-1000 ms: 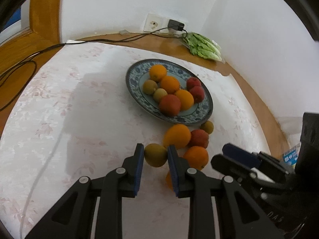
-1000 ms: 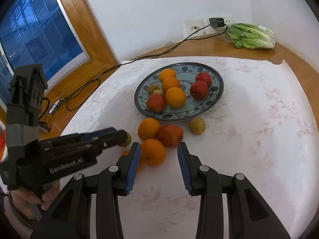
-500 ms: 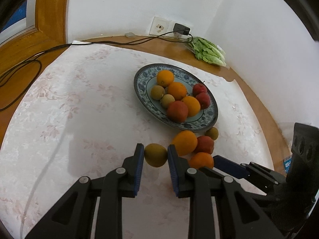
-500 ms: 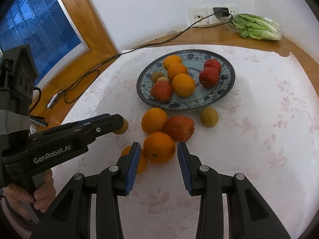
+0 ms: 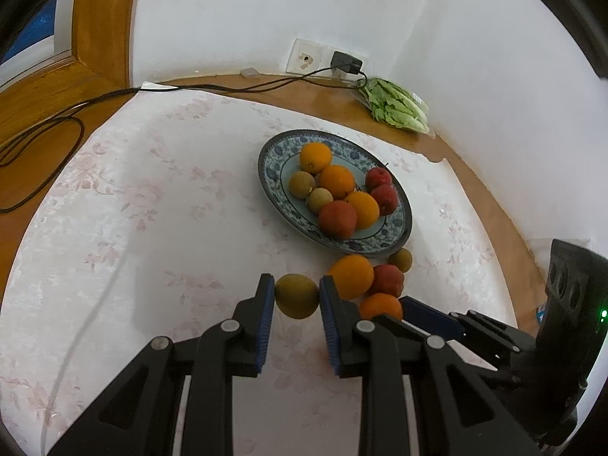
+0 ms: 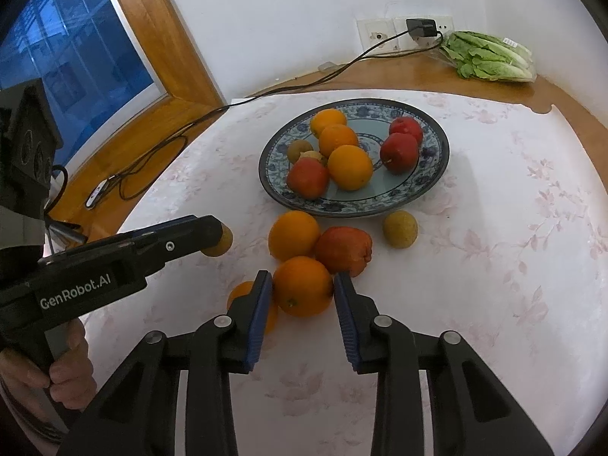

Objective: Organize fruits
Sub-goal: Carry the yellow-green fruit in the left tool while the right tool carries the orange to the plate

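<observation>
Left hand-held gripper (image 5: 296,296) clamped on green-brown fruit (image 5: 296,295), left of blue-patterned plate (image 6: 437,169); bare cloth-covered tabletop (image 5: 133,228) open further left. Right hand-held gripper (image 6: 303,289): pads apart, flanking orange (image 6: 303,286), contact unclear. Orange round, dimpled, before plate, touching neighbouring fruit. Plate rim near loose cluster.

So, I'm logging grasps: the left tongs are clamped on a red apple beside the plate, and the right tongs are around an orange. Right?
Not quite. The left tongs hold a brownish-green fruit, not a red apple; the left wrist view shows it. The rest stands: it is beside the plate, and the right tongs are around an orange.
</observation>
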A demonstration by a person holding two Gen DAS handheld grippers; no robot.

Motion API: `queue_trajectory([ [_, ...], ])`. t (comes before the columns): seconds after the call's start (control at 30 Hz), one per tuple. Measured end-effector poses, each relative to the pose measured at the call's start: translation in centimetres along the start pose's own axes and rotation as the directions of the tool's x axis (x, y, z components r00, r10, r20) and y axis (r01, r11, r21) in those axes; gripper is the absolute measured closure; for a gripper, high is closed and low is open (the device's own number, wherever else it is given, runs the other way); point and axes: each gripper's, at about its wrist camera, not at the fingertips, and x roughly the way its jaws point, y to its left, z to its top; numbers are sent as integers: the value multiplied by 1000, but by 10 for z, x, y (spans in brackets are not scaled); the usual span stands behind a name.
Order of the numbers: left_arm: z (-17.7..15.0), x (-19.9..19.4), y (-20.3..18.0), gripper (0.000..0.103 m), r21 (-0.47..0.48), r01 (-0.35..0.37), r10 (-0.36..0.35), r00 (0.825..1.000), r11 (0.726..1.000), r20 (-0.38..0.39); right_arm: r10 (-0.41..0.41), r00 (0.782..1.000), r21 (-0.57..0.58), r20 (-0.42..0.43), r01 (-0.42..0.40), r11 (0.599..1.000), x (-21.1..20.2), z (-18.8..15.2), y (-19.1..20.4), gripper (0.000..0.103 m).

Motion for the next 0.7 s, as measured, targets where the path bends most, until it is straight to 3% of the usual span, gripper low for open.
queue_trajectory([
  [0.7, 17, -8, -23, 78, 82, 48, -49, 999, 995, 18, -1, 996, 19, 86, -1, 1000, -31, 12, -8, 69],
])
